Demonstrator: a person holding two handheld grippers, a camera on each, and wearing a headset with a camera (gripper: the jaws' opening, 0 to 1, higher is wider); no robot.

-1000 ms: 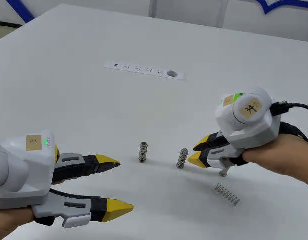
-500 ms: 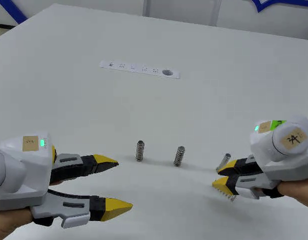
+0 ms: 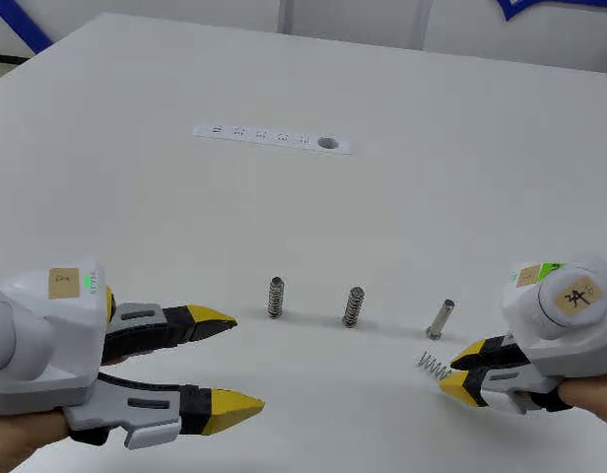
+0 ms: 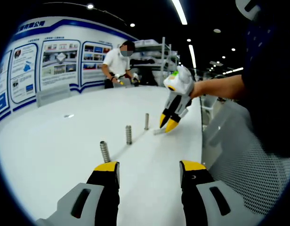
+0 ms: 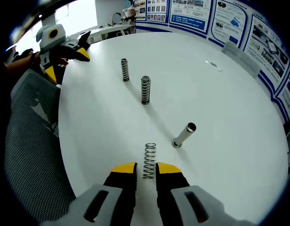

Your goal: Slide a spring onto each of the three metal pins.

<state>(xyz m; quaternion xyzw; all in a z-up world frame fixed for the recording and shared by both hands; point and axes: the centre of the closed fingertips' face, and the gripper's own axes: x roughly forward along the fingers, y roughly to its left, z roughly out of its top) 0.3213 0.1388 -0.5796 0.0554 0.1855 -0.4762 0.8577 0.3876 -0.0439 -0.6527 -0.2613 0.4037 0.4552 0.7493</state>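
Right gripper view: the loose spring (image 5: 149,161) lies flat on the white worktop (image 5: 239,94), its near end between the right gripper's (image 5: 145,168) narrowed fingers; I cannot tell whether they pinch it. Just beside it the bare pin (image 5: 184,134) stands tilted. Beyond it are two pins wearing springs (image 5: 145,89) (image 5: 124,69). The left gripper (image 3: 246,362) hovers well apart, its fingers spread wide and holding nothing.
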